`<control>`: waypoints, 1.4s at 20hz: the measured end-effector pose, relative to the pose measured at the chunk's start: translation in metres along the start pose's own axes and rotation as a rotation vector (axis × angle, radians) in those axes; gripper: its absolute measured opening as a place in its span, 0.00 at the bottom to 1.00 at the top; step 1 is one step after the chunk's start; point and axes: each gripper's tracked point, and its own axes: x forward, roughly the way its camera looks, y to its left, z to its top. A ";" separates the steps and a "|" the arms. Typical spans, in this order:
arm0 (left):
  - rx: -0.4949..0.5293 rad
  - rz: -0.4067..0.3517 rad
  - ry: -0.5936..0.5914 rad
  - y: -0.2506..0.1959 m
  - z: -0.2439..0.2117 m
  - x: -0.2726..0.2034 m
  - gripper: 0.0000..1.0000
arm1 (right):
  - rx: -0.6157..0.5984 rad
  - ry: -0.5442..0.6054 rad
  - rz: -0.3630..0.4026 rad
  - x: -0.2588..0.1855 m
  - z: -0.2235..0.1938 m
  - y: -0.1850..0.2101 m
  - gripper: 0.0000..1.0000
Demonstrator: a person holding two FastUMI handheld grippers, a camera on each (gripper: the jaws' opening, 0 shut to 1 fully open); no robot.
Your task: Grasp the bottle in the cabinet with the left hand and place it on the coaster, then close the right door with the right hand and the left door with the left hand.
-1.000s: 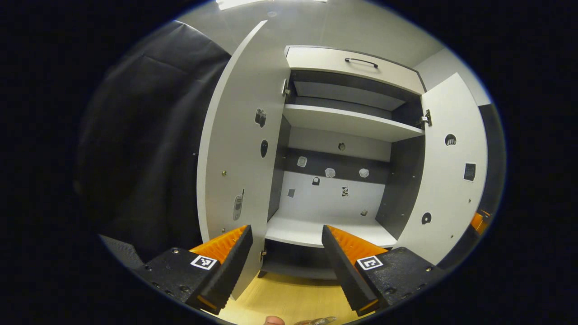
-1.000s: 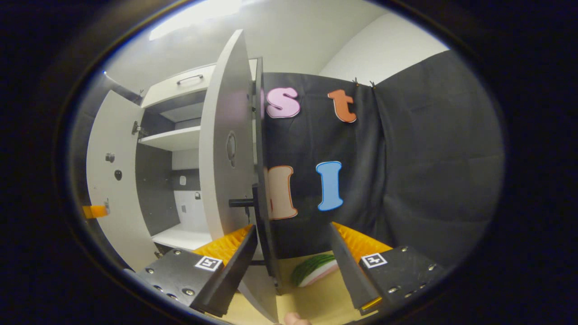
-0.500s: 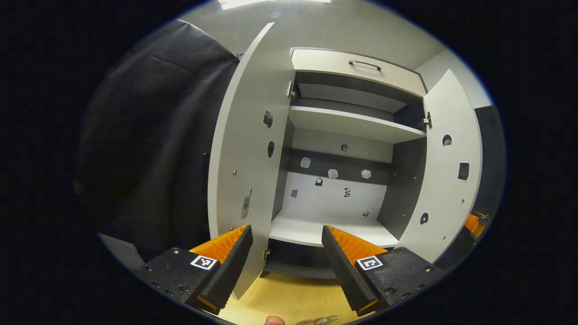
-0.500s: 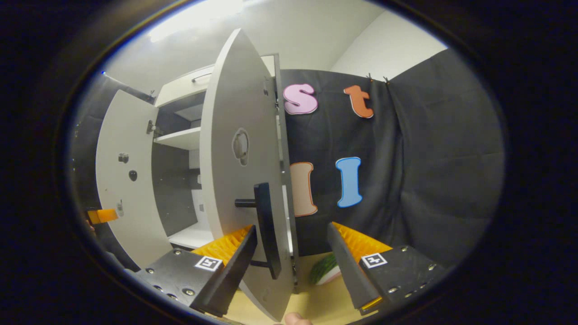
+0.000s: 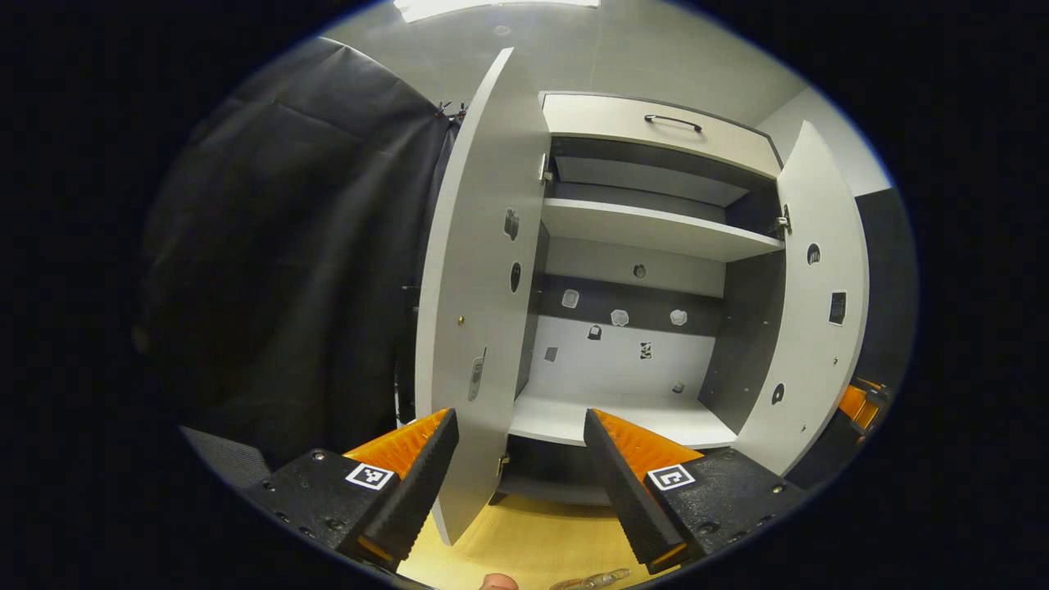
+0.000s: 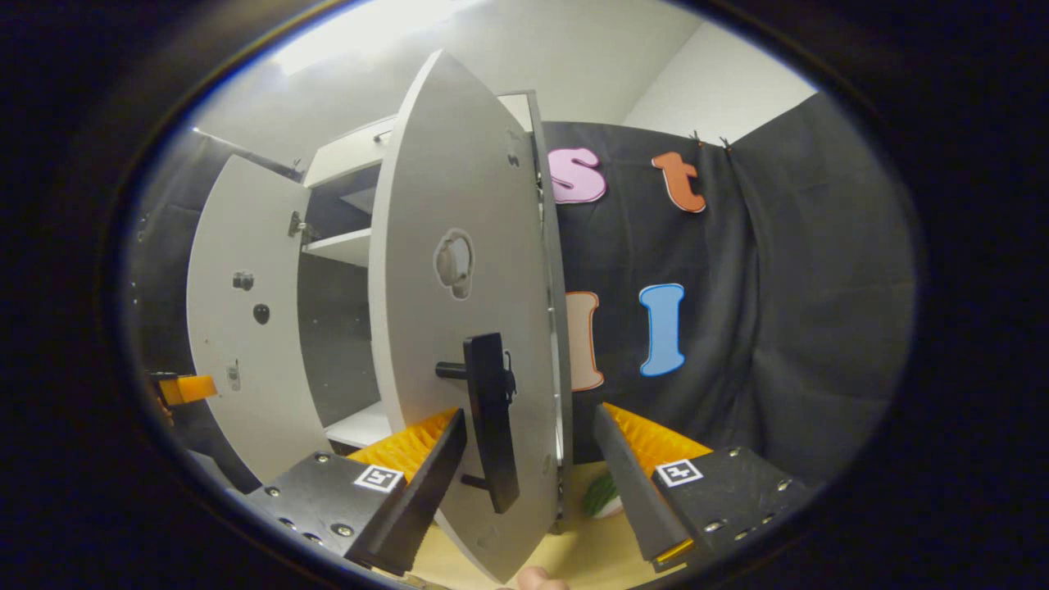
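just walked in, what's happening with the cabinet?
A person holds a gripper in each hand in front of an open cabinet. Its lower shelf looks bare, no bottle inside. The right gripper, fingers open, sits at the right door with the door's black handle between its fingers, though contact is unclear; that door is partly swung. The left gripper, also open, straddles the edge of the left door, which stands wide open.

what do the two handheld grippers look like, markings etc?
Both alike: the left gripper and right gripper each have two wedge-shaped fingers with ribbed inner faces, on black bodies with visible screws. Each finger block bears a small square black-and-white tag.
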 end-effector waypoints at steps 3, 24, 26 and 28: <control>0.006 0.012 -0.006 0.005 0.001 -0.002 0.96 | -0.011 -0.012 0.012 0.003 0.003 0.007 0.96; 0.011 0.094 0.001 0.048 0.000 -0.022 0.96 | -0.082 -0.047 0.207 0.017 0.006 0.104 0.96; 0.008 0.105 0.001 0.054 0.000 -0.024 0.96 | -0.088 -0.047 0.213 0.016 0.006 0.108 0.96; 0.003 0.114 0.004 0.058 -0.002 -0.025 0.97 | -0.085 -0.045 0.218 0.016 0.006 0.111 0.96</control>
